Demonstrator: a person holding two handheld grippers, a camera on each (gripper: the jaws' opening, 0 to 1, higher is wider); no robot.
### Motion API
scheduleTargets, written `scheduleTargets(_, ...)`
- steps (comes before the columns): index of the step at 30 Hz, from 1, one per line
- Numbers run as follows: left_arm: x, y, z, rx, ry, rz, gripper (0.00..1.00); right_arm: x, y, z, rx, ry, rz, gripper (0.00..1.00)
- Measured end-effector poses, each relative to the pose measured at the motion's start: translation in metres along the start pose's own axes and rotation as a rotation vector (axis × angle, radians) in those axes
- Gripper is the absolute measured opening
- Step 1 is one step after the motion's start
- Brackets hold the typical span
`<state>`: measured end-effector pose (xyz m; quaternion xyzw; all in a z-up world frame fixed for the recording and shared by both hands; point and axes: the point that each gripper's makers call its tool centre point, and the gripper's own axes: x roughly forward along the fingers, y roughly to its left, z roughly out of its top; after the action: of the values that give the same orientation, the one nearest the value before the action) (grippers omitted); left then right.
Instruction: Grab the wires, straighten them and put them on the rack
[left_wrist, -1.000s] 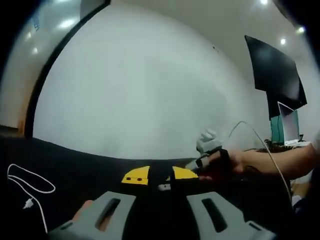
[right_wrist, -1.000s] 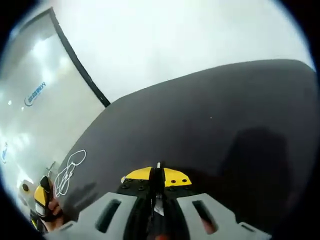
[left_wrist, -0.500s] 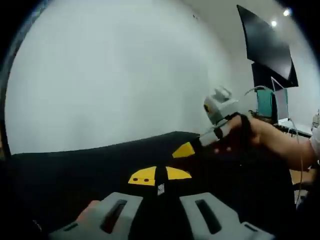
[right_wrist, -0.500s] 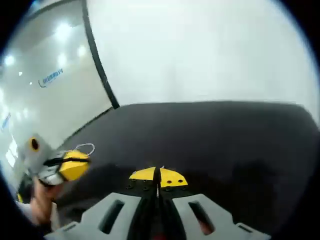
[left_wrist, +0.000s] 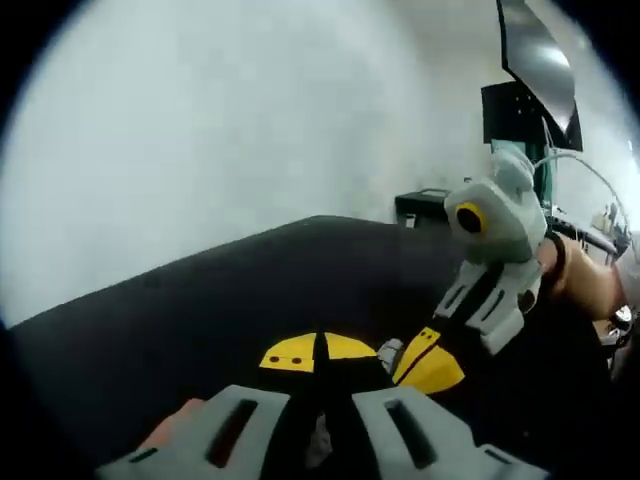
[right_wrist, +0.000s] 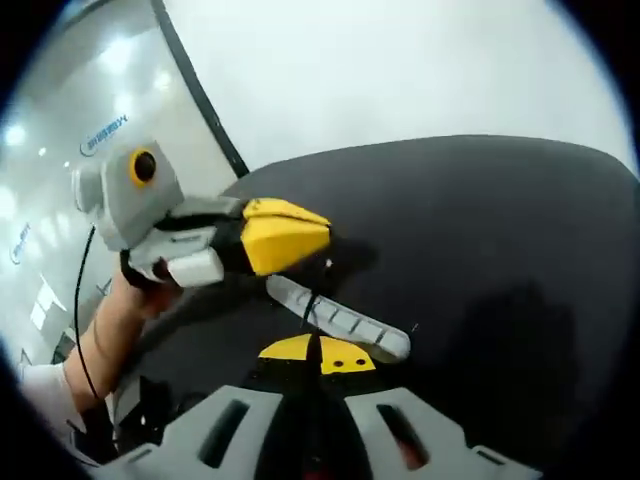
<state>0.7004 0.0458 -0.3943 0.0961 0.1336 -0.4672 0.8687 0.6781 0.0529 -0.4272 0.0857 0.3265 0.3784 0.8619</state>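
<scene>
Left gripper view looks along its own hand-held gripper (left_wrist: 320, 352), the left one, whose grey jaws rise from the bottom edge with their yellow tips drawn together, so that only a thin dark seam shows between them; whether anything is pinched there I cannot tell. Beneath lies a black surface (left_wrist: 200, 320), and behind it stands a plain white wall (left_wrist: 220, 130). From the right side comes the other tool, its grey body angled down and its yellow tip low over the black surface, just beside the left jaws' tips. A hand (left_wrist: 585, 285) grips it from behind. A thin white wire (left_wrist: 585, 170) arcs in the air above that hand, near a dark screen (left_wrist: 535, 50) high on the wall; where the wire's ends run is not clear. Right gripper view shows the right hand-held gripper (right_wrist: 318, 354) clenched as well, its yellow tips meeting at the bottom centre. A fine dark line rises from these tips, too thin to name with any certainty. The left tool reaches in from the left, held by a hand (right_wrist: 140, 290) with the forearm trailing below, its yellow part and a slotted grey finger lying just above the right jaws' tips. The black surface spreads behind both tools, with a glass partition (right_wrist: 70, 120) at the far left.
</scene>
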Motion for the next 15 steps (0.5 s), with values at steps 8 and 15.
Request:
scheduleTargets(8,-0.03,0.01,-0.006,0.048,0.026,0.091,0.04,-0.001,0.001,-0.001,-0.023,0.001,-0.063,0.0)
scheduleTargets(15,-0.009,-0.007,-0.023,0.028,0.095,0.004,0.04,-0.002,-0.001,0.001,-0.002,-0.011,-0.06,0.0)
